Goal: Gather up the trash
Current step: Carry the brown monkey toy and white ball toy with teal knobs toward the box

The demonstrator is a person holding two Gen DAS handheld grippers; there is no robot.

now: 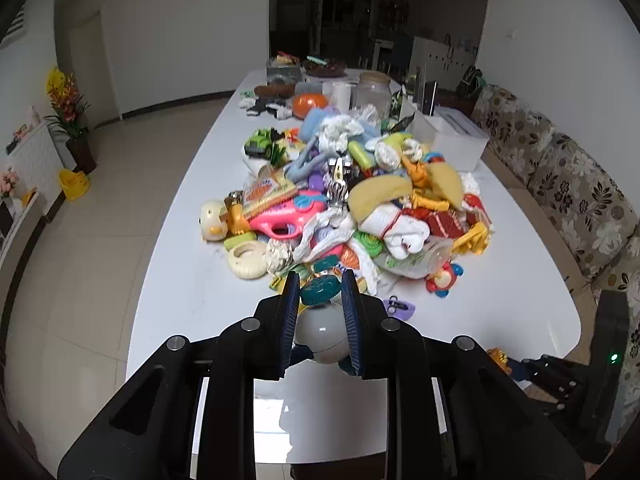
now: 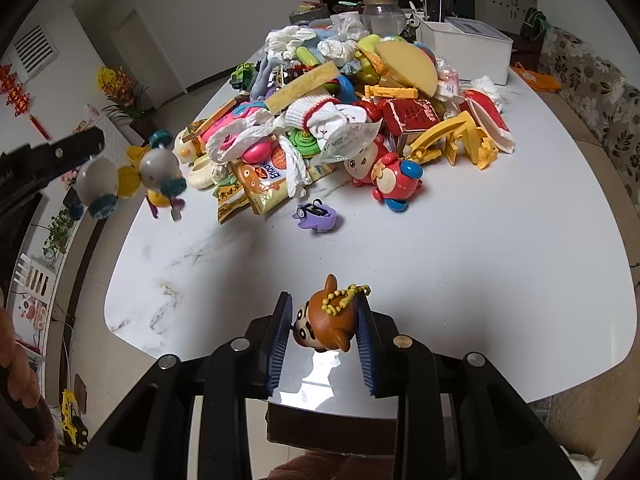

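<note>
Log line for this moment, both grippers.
left gripper: shut on grey ball toy, lifted off table | right gripper: shut on brown figure keychain | pile: unsorted

The grey ball toy (image 2: 132, 172) is motion-blurred; its lower half hides behind the left claw (image 1: 320, 312); far shelves stay dark.

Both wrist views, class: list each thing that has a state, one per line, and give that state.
Left gripper: jaws shut on the grey ball toy, lifted off the table.
Right gripper: jaws shut on the brown figure keychain.
Glass jar: upright, lid on.
Purple toy: lying apart from the pile.
</note>
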